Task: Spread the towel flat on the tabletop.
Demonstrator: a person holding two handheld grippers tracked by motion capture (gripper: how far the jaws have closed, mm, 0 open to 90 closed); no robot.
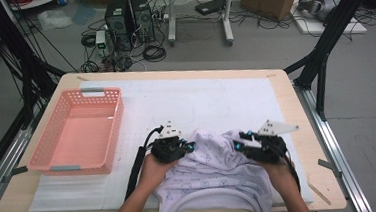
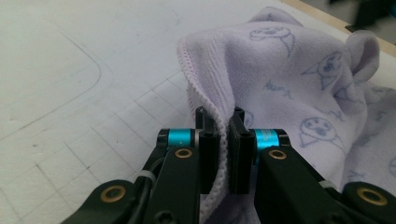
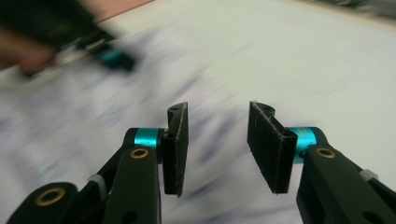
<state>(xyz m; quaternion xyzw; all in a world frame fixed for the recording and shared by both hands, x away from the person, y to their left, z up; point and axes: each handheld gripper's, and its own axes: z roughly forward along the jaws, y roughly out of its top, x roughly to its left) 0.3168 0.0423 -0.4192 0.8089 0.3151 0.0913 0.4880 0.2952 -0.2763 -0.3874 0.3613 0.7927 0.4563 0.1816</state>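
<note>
A pale lilac towel (image 1: 216, 176) printed with small blue figures lies crumpled at the table's near edge and hangs over it. My left gripper (image 1: 188, 147) is at the towel's left side, shut on its stitched hem; the hem (image 2: 212, 112) runs up between the closed pads of my left gripper (image 2: 223, 140). My right gripper (image 1: 240, 145) hovers over the towel's right part. In the right gripper view my right gripper (image 3: 217, 140) is open with nothing between its pads, and the towel (image 3: 116, 93) below is blurred.
A pink plastic basket (image 1: 54, 160) with nothing in it stands at the table's left. A white gridded mat (image 1: 215, 96) covers the wooden table (image 1: 303, 128). Computers and cables sit on the floor beyond the far edge.
</note>
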